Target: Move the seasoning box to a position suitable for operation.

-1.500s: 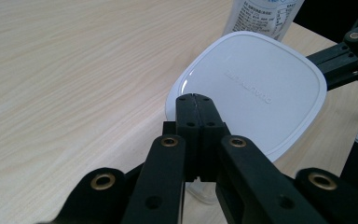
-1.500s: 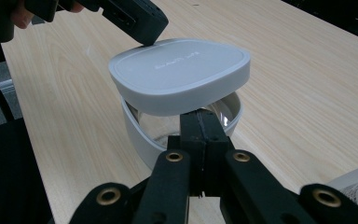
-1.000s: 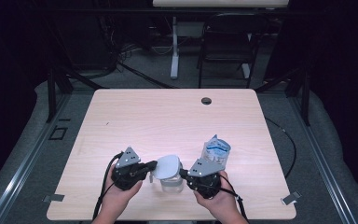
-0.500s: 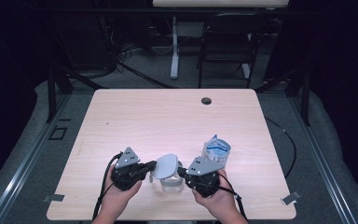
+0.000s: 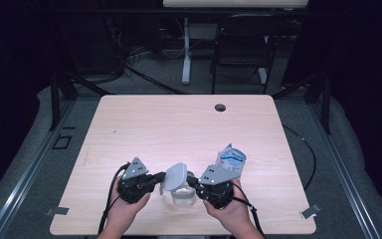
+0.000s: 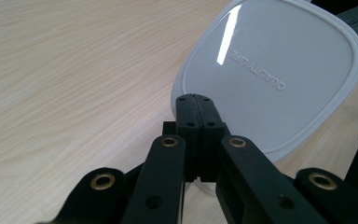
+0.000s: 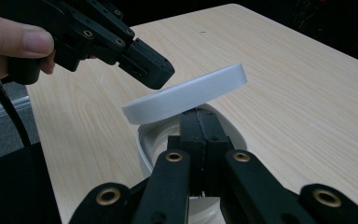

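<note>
A small clear container (image 5: 183,195) stands near the table's front edge, between both hands. My right gripper (image 5: 191,183) is shut on its near rim (image 7: 144,140), as the right gripper view (image 7: 199,113) shows. A white lid (image 5: 175,175) marked "QUALITY LIFE" (image 6: 270,70) hangs tilted just above the container's mouth. My left gripper (image 5: 163,177) is shut on the lid's edge (image 6: 196,98). In the right gripper view the lid (image 7: 186,93) slants over the container, and the left gripper (image 7: 154,74) grips it from the upper left.
A crumpled blue and white pouch (image 5: 230,159) stands just behind my right hand. The wooden table (image 5: 179,124) has a cable hole (image 5: 220,107) near its far edge. A chair (image 5: 238,55) and desk legs stand beyond the table.
The lid has risen slightly and tipped to the left off the container. Both hands have stayed nearly in place.
</note>
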A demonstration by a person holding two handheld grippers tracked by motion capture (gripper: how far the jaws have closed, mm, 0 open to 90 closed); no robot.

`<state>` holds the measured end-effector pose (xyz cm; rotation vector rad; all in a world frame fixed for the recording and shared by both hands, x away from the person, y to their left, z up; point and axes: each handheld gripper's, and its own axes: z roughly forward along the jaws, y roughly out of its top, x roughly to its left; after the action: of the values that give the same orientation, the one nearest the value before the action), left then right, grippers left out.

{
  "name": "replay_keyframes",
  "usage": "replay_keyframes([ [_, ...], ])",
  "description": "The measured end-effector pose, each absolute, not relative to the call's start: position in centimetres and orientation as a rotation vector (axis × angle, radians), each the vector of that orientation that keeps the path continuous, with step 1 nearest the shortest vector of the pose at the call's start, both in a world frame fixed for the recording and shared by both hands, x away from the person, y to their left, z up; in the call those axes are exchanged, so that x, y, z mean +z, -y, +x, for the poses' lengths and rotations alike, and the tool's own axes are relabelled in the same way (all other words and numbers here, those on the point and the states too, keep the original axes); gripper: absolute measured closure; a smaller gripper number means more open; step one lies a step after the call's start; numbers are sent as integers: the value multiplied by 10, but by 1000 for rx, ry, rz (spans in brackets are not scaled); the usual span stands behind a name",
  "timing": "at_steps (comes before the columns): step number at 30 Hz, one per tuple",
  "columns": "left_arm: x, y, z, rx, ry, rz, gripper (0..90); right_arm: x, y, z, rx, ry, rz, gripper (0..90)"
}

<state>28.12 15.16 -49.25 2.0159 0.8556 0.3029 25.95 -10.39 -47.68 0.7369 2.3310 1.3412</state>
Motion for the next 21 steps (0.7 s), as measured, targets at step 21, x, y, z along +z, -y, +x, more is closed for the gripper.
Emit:
replay_keyframes([
  [21, -504, -180, 283, 330, -943, 2012, 900, -472, 99, 260, 1368, -2317, 725, 900],
])
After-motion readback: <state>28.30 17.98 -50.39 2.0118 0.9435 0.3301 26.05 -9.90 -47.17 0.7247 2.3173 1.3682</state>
